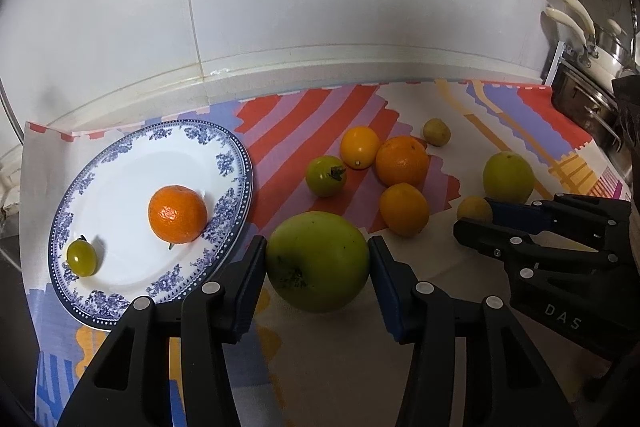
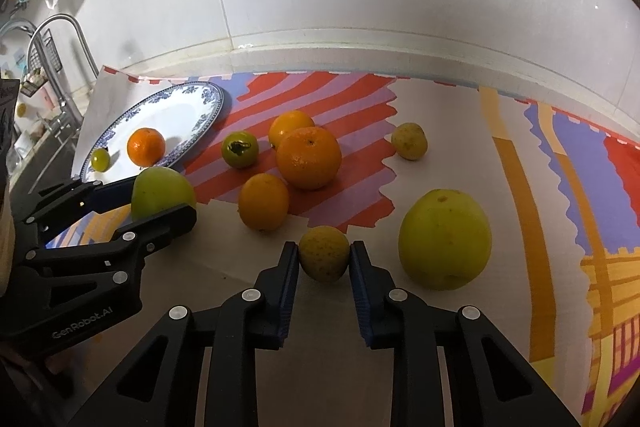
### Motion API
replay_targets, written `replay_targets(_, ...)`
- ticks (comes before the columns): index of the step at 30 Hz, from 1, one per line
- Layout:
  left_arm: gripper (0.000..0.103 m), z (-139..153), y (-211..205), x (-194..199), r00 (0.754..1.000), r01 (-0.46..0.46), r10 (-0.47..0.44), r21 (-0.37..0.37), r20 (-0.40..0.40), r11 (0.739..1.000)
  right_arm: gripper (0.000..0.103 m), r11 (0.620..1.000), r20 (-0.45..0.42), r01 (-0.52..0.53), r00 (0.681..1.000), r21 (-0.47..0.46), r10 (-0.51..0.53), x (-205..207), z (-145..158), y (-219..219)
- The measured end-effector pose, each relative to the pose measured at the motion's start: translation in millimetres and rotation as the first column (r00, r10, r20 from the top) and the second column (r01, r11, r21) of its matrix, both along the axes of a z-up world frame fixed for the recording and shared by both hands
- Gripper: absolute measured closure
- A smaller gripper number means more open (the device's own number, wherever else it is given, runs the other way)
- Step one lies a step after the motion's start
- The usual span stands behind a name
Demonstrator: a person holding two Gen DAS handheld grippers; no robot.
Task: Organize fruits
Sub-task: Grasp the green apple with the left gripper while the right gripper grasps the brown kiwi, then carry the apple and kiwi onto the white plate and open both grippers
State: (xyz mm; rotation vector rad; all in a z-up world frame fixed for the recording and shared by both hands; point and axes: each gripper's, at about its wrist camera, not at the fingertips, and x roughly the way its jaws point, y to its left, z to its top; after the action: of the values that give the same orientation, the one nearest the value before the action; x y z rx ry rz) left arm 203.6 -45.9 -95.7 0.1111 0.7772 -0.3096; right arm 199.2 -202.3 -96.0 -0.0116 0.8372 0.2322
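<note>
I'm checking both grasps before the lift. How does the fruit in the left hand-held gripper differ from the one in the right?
The green apple in the left hand-held gripper is far bigger than the small yellow fruit in the right hand-held gripper. The apple is smooth green; the small fruit is dull yellow and speckled. The apple lies beside the plate; the small fruit lies beside a large yellow-green fruit. Both rest on the cloth, pads pressed against their sides.

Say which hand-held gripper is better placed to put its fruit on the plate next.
Left. The left hand-held gripper grips the green apple right beside the plate; the right hand-held gripper holds its small yellow fruit farther away.
</note>
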Motion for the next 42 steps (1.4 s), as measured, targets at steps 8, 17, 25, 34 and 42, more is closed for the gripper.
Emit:
replay_targets(8,0.053,19,6,-14,0.999,-0.015,0.015,-0.020,0.038,1.000,0.076,1.000,0.041,-0.015,0.999,0.006,0.015,-10,18,4)
replay_targets(17,0.053,45,20,-41,0.995,-0.060,0.063,-0.043,0.072,0.997,0.076,0.999,0.105,-0.049,0.993,0.018,0.047,-35,47,18)
replay_targets(25,0.053,70,34,-67,0.987,-0.096,0.101,-0.050,0.123,0.994,0.076,0.997,0.162,-0.082,0.984,0.016,0.078,-60,71,32)
replay_targets(34,0.053,88,55,-79,0.978,-0.140,0.149,-0.071,0.145,0.988,0.076,0.991,0.212,-0.132,0.970,0.035,0.122,-70,96,53)
replay_targets(42,0.053,102,75,-72,0.962,-0.186,0.192,-0.047,0.193,0.981,0.076,0.983,0.245,-0.179,0.956,0.043,0.164,-59,116,76)
